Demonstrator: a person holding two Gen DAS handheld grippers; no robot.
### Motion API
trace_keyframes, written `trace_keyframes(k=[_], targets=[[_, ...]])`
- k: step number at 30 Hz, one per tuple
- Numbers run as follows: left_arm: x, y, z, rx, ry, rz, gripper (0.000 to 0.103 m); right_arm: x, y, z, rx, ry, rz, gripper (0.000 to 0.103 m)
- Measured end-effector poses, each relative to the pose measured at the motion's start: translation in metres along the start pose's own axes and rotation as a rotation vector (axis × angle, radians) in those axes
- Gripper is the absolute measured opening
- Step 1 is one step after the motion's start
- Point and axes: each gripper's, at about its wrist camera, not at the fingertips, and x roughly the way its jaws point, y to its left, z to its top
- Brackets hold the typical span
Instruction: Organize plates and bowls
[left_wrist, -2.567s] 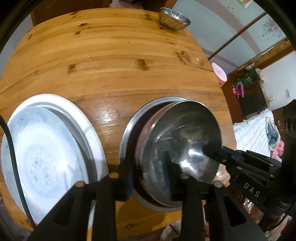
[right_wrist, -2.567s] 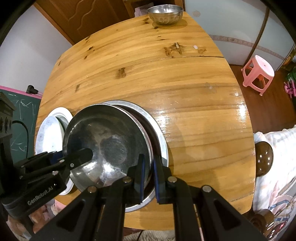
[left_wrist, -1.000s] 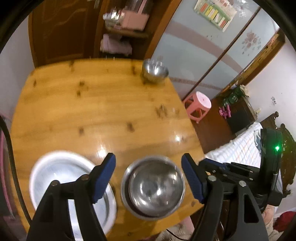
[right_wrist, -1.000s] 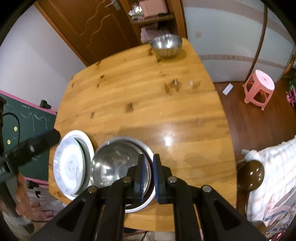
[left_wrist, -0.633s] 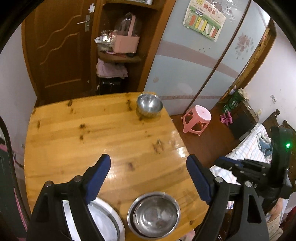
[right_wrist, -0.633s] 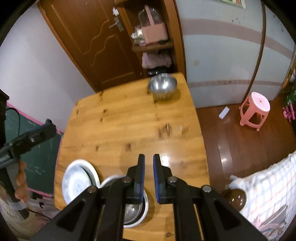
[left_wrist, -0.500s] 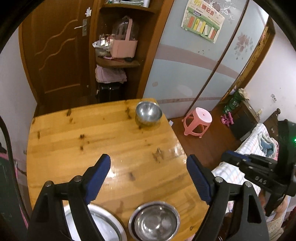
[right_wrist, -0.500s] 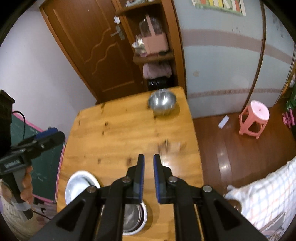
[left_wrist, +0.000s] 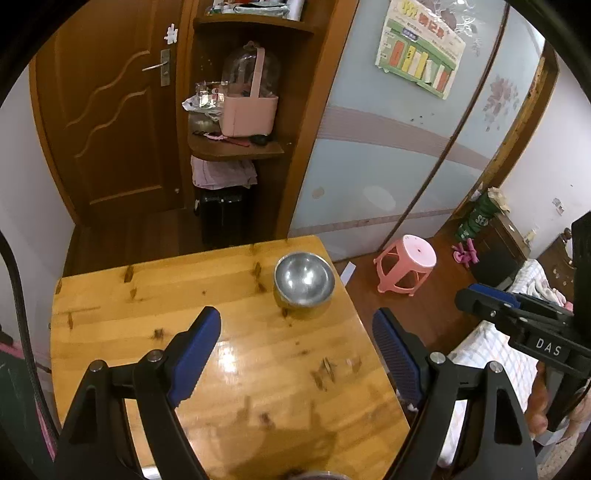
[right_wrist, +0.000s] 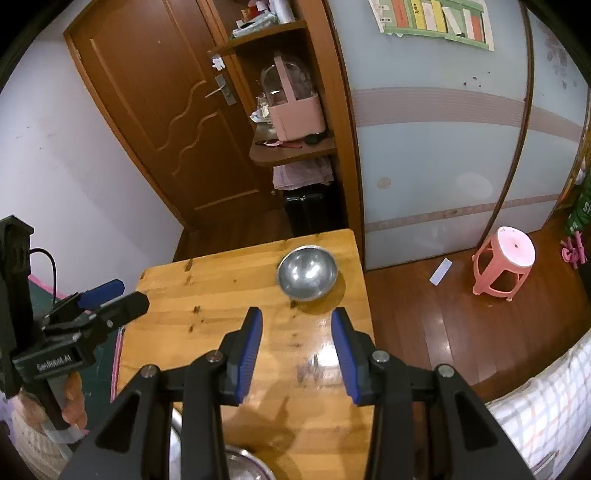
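**Onlooker A:** Both handheld grippers hang high over the wooden table (left_wrist: 221, 295), empty; the left gripper (left_wrist: 295, 350) stands spread wide with nothing between its blue pads (left_wrist: 195, 350); the right gripper (right_wrist: 297, 350) sits about half apart, its jaws having just been opening, and nothing lies between them either.

**Onlooker B:** And the dishes?

**Onlooker A:** One lone steel bowl (right_wrist: 307, 273) sits upright near the table's far right corner, well apart from the rest; at the very bottom of the right wrist view a sliver of nested steel bowls (right_wrist: 240, 463) shows at the near edge; no plate can be made out in either view just now.

**Onlooker B:** So the far bowl looks like the next job?

**Onlooker A:** That is my reading; it is the only piece left on its own. To do it well, I would judge the right gripper should come down over the near rim, one pad inside the bowl and one outside; the steel is slick and curved, so a shallow pinch may slip.

**Onlooker B:** Anything to mind?

**Onlooker A:** The bowl stands close to the table edge with a pink stool (right_wrist: 506, 266) and bare floor beyond; a nudge outward could send it off; lifting straight up before carrying it back seems safer; the left gripper could keep clear.
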Motion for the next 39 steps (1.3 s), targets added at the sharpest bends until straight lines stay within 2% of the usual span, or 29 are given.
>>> trace_keyframes(k=[5,9,20,25,30,32,36,39], targets=[[0.054,0.009,0.016,-0.016,0.026,0.056,0.083,0.042,-0.012,0.025,0.001,0.050,-0.010,0.039],[0.107,0.023,0.019,-0.076,0.069,0.060,0.083,0.090,-0.029,0.038,0.027,0.115,-0.018,0.039],[0.230,0.048,0.000,-0.201,0.184,0.067,0.083,0.207,-0.065,0.036,0.116,0.273,0.004,0.039],[0.261,0.057,-0.009,-0.267,0.216,0.040,0.082,0.247,-0.072,0.034,0.138,0.317,0.018,0.039],[0.280,0.058,-0.016,-0.302,0.221,0.005,0.081,0.267,-0.074,0.035,0.150,0.332,0.017,0.039],[0.285,0.056,-0.017,-0.304,0.224,-0.005,0.074,0.272,-0.073,0.037,0.146,0.336,0.011,0.038],[0.295,0.052,-0.020,-0.319,0.239,-0.044,0.067,0.280,-0.073,0.035,0.152,0.354,0.018,0.024],[0.299,0.051,-0.020,-0.310,0.236,-0.052,0.056,0.287,-0.073,0.035,0.146,0.367,0.011,0.019]])
